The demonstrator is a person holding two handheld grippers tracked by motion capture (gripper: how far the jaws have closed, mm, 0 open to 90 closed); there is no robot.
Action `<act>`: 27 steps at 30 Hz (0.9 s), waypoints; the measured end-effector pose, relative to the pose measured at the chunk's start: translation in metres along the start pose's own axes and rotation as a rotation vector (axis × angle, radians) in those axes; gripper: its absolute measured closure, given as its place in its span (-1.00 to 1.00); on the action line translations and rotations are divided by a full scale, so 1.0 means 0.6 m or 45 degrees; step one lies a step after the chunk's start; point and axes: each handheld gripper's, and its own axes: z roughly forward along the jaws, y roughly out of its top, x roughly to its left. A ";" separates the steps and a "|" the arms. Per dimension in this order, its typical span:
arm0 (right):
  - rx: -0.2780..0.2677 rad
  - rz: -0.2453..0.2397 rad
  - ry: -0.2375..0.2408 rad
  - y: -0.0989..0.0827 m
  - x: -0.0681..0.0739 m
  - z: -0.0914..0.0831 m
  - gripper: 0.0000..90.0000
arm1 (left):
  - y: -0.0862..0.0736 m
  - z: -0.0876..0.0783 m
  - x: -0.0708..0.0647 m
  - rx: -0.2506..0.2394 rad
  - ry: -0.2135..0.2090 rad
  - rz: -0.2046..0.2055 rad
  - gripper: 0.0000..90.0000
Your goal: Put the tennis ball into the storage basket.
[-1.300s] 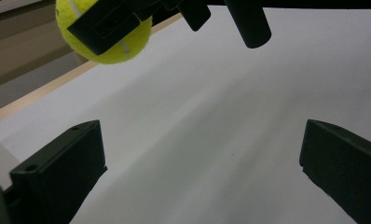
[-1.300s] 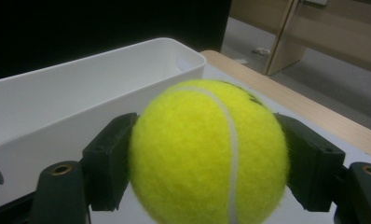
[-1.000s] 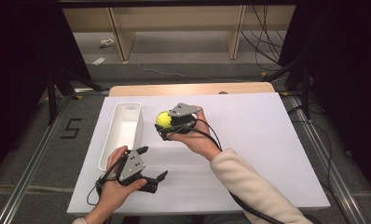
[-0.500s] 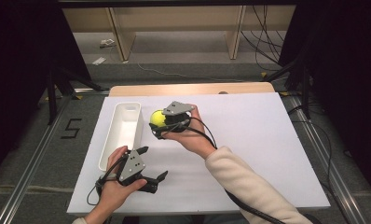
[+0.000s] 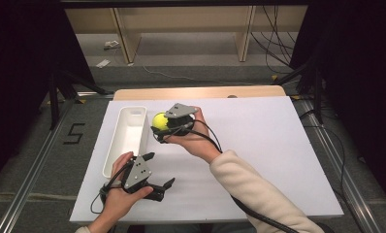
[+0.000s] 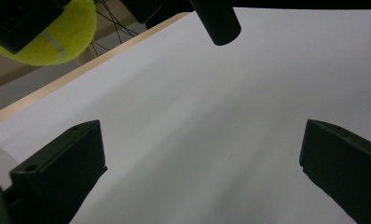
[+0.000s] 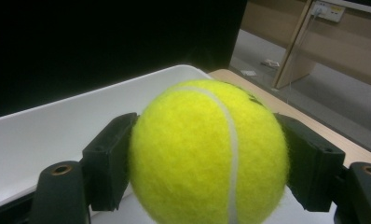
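Just beside the long white plastic tray [image 5: 128,133], above the white table top [image 5: 259,145], a fuzzy yellow tennis ball [image 5: 160,120] sits pinched between the two black jaws of the right gripper [image 5: 163,127], held off the surface. Nearer the person, the left gripper [image 5: 159,172] rests low over the table, its jaws spread wide with nothing between them.

We see the yellow felt tennis ball [image 5: 159,120] just right of the long white plastic tray [image 5: 125,141] on the white-topped table [image 5: 278,145], clamped in the right gripper [image 5: 163,127]; the left gripper [image 5: 159,170] sits nearer us.
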 end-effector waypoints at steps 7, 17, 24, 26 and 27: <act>-0.008 -0.005 0.013 0.012 0.006 0.009 -0.40 | 0.000 0.000 0.000 0.000 0.001 0.005 -1.00; -0.018 -0.008 0.034 0.027 0.016 0.026 -0.40 | 0.000 0.000 -0.001 0.001 -0.008 0.010 -1.00; -0.015 -0.009 0.039 0.032 0.019 0.035 -0.40 | 0.000 -0.001 -0.001 -0.002 -0.011 0.010 -1.00; -0.015 -0.007 0.042 0.034 0.020 0.036 -0.40 | 0.000 -0.001 -0.002 -0.003 -0.010 0.009 -1.00; -0.015 -0.009 0.044 0.034 0.020 0.037 -0.40 | 0.000 -0.001 -0.002 -0.003 -0.011 0.009 -1.00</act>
